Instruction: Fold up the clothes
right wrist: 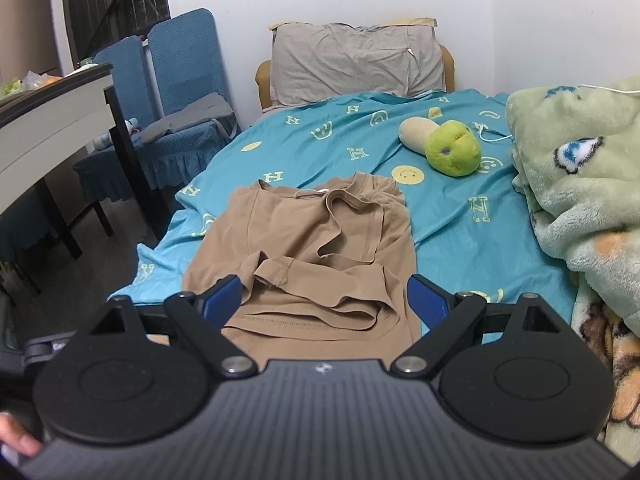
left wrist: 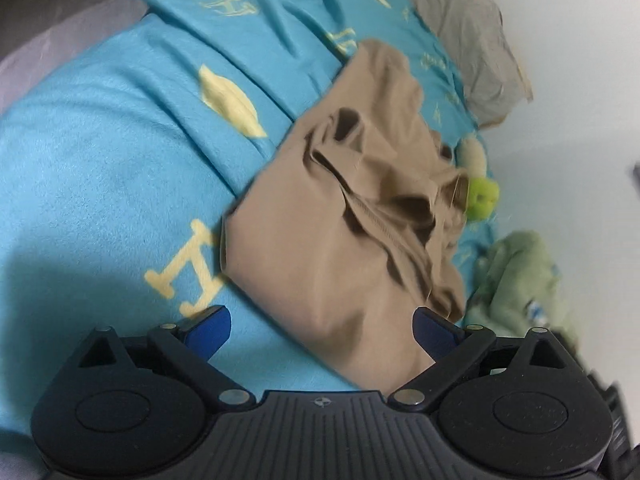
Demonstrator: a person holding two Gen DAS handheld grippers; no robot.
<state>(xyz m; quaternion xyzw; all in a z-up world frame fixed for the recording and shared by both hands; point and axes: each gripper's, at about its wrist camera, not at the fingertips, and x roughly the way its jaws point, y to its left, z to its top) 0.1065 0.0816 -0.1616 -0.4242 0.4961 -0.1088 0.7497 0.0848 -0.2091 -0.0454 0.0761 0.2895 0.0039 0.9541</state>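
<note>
Ahead of the left tongs (left wrist: 322, 330), which stand spread wide with nothing between their blue pads, a tan T-shirt (left wrist: 340, 232) lies on a turquoise bedsheet (left wrist: 100, 168) printed with pale yellow letters and ovals. The shirt's near edge reaches in between the two pads, though contact cannot be made out; its far half is bunched into folds. To the left of these tongs the sheet runs bare apart from its print. Beyond the shirt to the right sit a green-headed plush toy (left wrist: 482, 196) and a pale green fleece blanket (left wrist: 520, 276), with a grey pillow (left wrist: 468, 36) against the white wall further off. This view is blurred.

Left of the right tongs (right wrist: 324, 300) stands a worktop (right wrist: 48, 120) with dark legs, and behind it two blue-covered chairs (right wrist: 176, 80). The right tongs are likewise spread and hold nothing. Directly ahead of them the T-shirt (right wrist: 304, 248) lies partly folded on the sheet (right wrist: 460, 240), a sleeve doubled over its middle, its collar at the far end and its hem just in front of the pads. Further ahead and to the right rests the plush toy (right wrist: 448, 148), well apart from the shirt. The pillow (right wrist: 356, 64) leans at the head of the bed. At far right the fleece blanket (right wrist: 580, 176) is heaped on the bed.
</note>
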